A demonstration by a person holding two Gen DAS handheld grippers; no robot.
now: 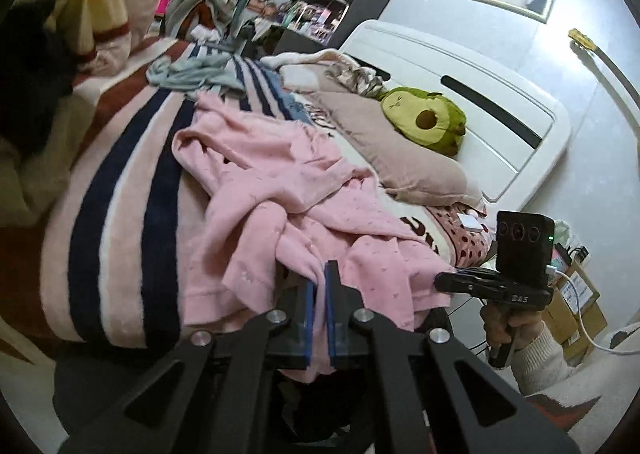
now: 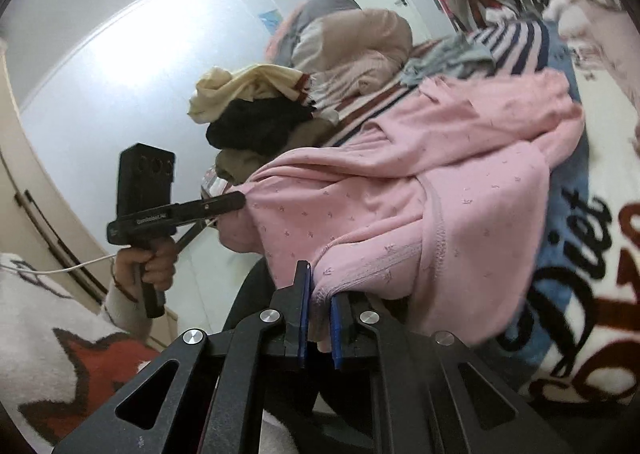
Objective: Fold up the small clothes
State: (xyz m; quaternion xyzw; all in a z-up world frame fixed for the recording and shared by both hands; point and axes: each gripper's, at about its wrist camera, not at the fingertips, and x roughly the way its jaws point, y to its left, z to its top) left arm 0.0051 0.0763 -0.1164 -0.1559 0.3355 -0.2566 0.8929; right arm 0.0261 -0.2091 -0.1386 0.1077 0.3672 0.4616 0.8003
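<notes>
Step in hand: lift of pink garment off bed, both claws engaged

Left gripper: jaws closed tight w/ a thin fold of pink cloth pinched between blue pads. Right gripper: same, jaws closed on hem edge of the garment, cloth bunched between pads. In left view the right gripper bites the garment's near corner; in right view the left gripper bites the opposite near edge.

Garment location: crumpled across striped blanket, near edge raised by both claws, far part resting on bed just short of grey cloth. Pillow and avocado plush lie beside it, apart.

Risks (judgement):
- Grip is on a thin edge only; cloth may slip out if pulled fast or unevenly
- Garment is twisted, sleeves tangled; lifting w/o shaking out likely gives a crooked fold
- Far part may drag the blanket or catch the grey cloth
- Clothes pile sits near; a wide swing could knock it over
</notes>
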